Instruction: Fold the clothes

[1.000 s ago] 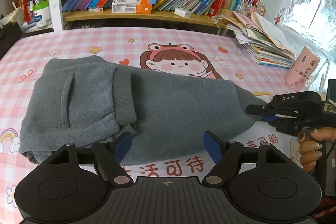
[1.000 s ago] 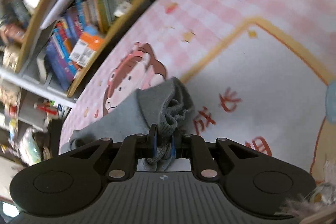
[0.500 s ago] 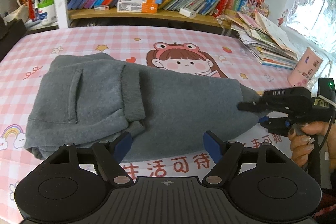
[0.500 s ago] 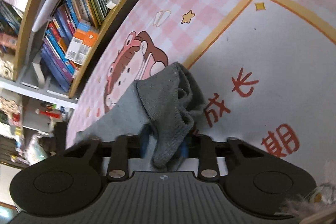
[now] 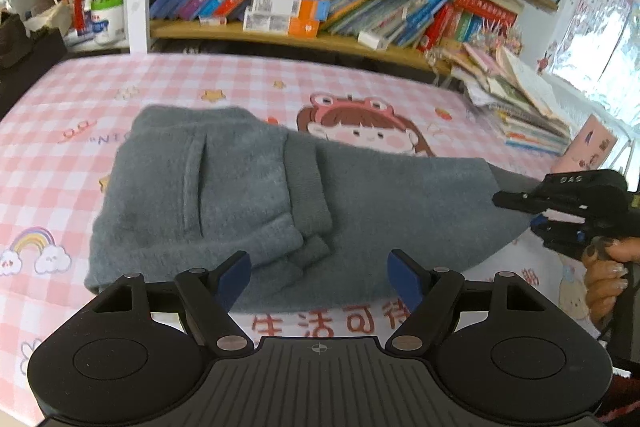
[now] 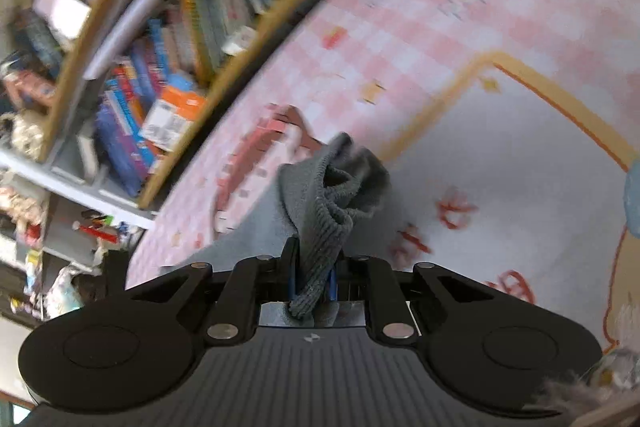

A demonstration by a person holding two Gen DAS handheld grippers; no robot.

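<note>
One grey garment (image 5: 248, 195); one pink checked mat (image 5: 80, 155); two grippers: left gripper (image 5: 318, 277), right gripper (image 6: 314, 277).

The folded garment (image 5: 248, 203) lies on the table mat (image 5: 48, 163) just ahead of the left gripper (image 5: 318, 277); the right gripper (image 6: 314, 273) is at the garment's right end, and the bookshelf (image 5: 280, 35) stands beyond.

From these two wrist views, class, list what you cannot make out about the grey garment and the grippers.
- Right wrist view: motion blur smears the bookshelf.
- Right wrist view: the right gripper, jaws closing on the grey garment, hides its pads behind cloth.
- Left wrist view: the left gripper body covers the garment's near edge.
</note>
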